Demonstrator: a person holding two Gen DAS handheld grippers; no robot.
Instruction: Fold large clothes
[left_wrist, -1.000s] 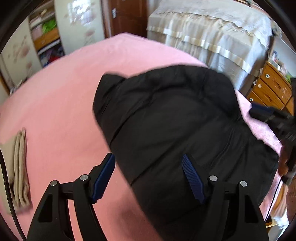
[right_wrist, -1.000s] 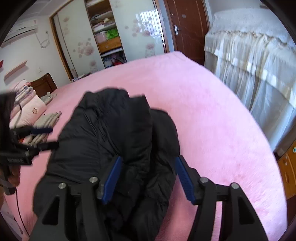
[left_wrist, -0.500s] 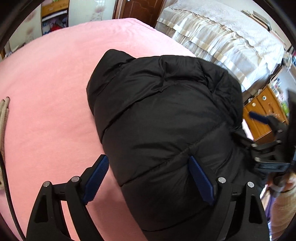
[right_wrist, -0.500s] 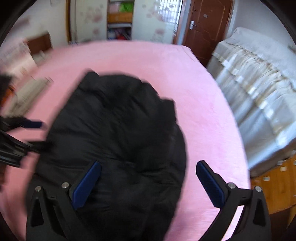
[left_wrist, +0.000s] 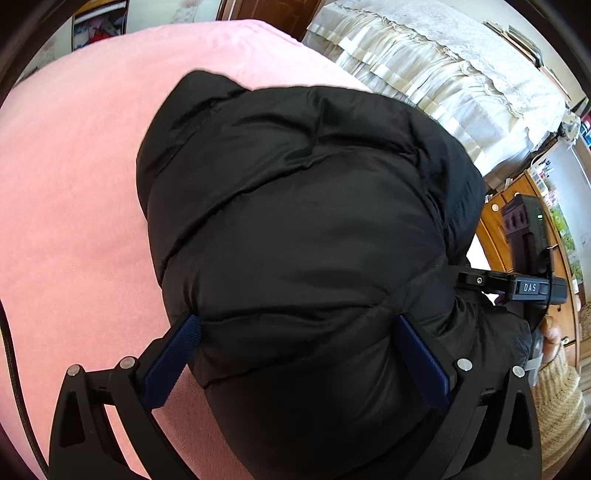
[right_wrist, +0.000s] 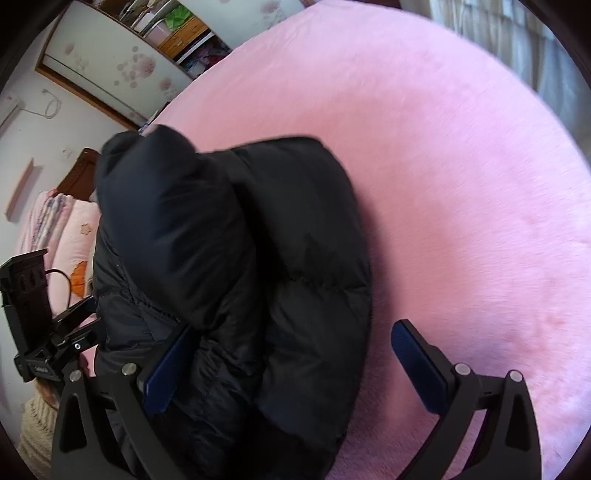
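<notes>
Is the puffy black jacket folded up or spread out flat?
Folded: the puffy black jacket lies doubled in thick layers on the pink blanket.

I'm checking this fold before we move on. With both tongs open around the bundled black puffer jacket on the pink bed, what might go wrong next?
1. The black puffer jacket is a puffy mound, and the open left tongs straddle it without pinching; it may spring back open.
2. In the right view, the right tongs span its edge over the pink blanket; closing could catch only one slippery layer.
3. The jacket's near end reaches toward the bed edge and may slide off.
</notes>
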